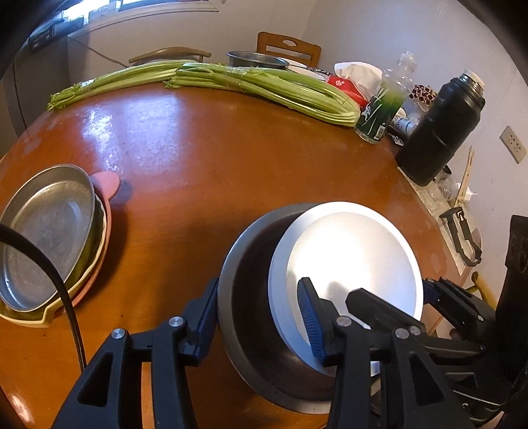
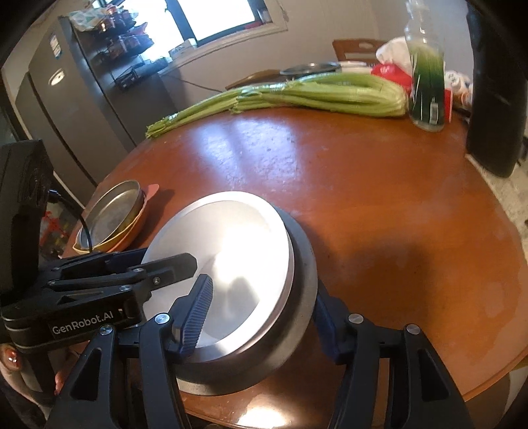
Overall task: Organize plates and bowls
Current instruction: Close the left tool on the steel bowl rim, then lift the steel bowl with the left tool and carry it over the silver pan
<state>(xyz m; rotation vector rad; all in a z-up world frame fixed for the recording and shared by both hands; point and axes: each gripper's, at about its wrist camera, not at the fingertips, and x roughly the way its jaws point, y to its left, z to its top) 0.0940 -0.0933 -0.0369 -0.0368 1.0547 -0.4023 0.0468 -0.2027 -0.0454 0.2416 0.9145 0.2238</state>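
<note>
Plate [image 1: 356, 257] tilts on bowl [image 1: 244, 297]. My left tool [image 1: 257, 313] and right tool [image 2: 264, 316], both part-open, straddle their rims, seemingly without pinching; I withdraw slowly.

Bright window [image 2: 214, 19] (grey fridge [image 2: 76, 99] beside)

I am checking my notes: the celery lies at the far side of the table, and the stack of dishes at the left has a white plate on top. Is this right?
Not quite. The celery does lie at the far side of the table, but the stack of dishes has a metal pan on top, not a white plate. The left wrist view shows it.
</note>
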